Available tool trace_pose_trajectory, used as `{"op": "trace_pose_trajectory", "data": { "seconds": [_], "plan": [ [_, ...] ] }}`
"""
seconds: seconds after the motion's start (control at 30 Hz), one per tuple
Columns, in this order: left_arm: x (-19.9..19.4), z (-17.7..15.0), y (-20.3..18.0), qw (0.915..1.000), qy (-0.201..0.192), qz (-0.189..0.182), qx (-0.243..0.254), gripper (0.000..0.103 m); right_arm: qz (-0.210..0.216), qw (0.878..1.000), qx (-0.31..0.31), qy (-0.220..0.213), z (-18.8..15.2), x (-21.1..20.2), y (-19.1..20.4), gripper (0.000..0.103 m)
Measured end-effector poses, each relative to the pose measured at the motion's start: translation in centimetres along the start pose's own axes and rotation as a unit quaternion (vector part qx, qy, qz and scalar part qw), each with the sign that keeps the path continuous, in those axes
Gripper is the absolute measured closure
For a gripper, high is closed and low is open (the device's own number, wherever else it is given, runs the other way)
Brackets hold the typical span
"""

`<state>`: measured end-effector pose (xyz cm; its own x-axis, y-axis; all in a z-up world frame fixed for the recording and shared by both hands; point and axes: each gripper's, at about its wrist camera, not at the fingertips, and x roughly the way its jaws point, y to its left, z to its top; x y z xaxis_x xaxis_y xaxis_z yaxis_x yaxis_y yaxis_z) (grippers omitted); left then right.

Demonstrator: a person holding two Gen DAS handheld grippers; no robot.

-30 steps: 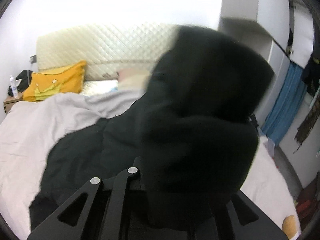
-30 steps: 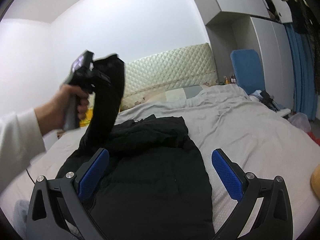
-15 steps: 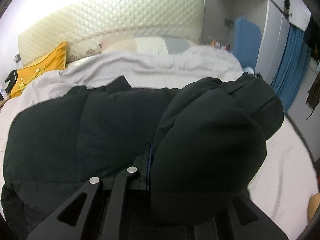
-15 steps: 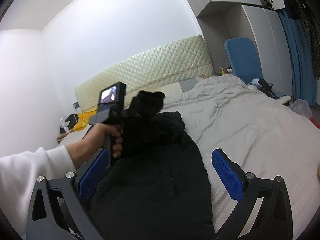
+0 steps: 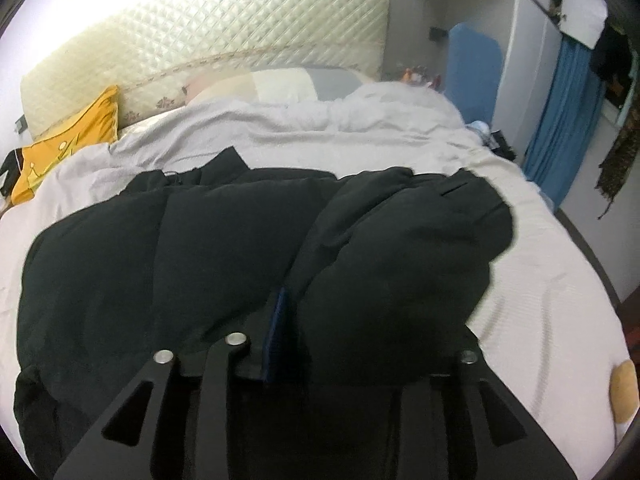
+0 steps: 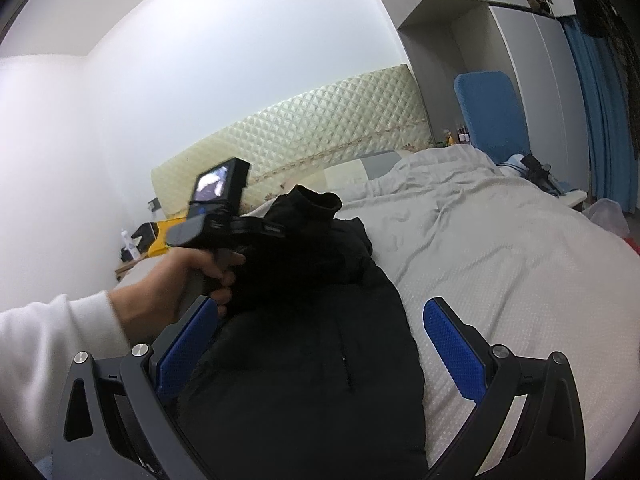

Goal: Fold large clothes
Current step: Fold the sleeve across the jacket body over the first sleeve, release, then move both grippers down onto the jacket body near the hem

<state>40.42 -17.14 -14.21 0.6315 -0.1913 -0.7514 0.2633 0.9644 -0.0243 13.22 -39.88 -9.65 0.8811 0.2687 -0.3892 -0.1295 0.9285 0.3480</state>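
While the black puffy jacket (image 5: pixel 168 264) lies spread on the bed (image 5: pixel 532 300), the left gripper (image 5: pixel 304 320) is pinching a fat fold of it, most likely a sleeve. That fold bulges up in front of the camera and hides one finger. Only the blue pad (image 5: pixel 276 332) of the other finger peeks out, pressed against the cloth.

From the right wrist view, the left gripper (image 6: pixel 280 228) sits over the jacket (image 6: pixel 312 360), and a hand (image 6: pixel 200 272) in a white sleeve grips its handle. The right gripper (image 6: pixel 320 344) is spread wide, with nothing between its blue pads (image 6: pixel 452 344). It hangs above the part of the jacket nearest the foot edge of the bed (image 6: pixel 500 272).

A cream headboard (image 5: pixel 208 48) stands at the far edge. A yellow pillow (image 5: pixel 64 144) rests by the far left corner. A blue chair (image 6: pixel 492 116) is past the far right corner.
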Motion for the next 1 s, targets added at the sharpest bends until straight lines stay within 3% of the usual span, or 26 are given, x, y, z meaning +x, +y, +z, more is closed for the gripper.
{"op": "trace_pose_trajectory", "data": {
  "seconds": [0.07,0.13,0.33,0.6,0.73,0.83,1.0],
  "plan": [
    [-1.7,-0.4,0.8,0.9999,-0.015,-0.003,-0.002,0.038,0.0,1.0,-0.008,0.0,0.0,0.1,0.4,0.0],
    [-3.7,-1.0,1.8,0.9996,-0.02,-0.021,-0.008,0.03,0.003,1.0,-0.015,0.0,-0.1,0.2,0.8,0.0],
    [-10.2,-2.2,6.8,0.9974,-0.049,-0.026,-0.046,0.03,0.027,0.999,-0.021,-0.005,0.8,0.1,2.1,0.0],
    [-16.0,-3.1,15.5,0.9904,-0.106,0.028,-0.084,0.03,0.033,0.996,-0.076,-0.02,5.4,2.4,5.1,0.0],
    [-15.3,-3.9,18.8,0.9866,-0.111,0.062,-0.103,0.03,0.033,0.995,-0.089,-0.009,7.8,6.0,5.9,0.001],
    [-13.8,-5.0,19.9,0.9819,-0.132,0.056,-0.123,0.03,0.043,0.993,-0.107,-0.001,8.7,10.1,6.9,0.006],
    [-8.9,-5.7,21.1,0.981,-0.124,0.049,-0.141,0.03,0.031,0.992,-0.114,0.039,7.7,18.2,6.6,0.02]
  ]
}}
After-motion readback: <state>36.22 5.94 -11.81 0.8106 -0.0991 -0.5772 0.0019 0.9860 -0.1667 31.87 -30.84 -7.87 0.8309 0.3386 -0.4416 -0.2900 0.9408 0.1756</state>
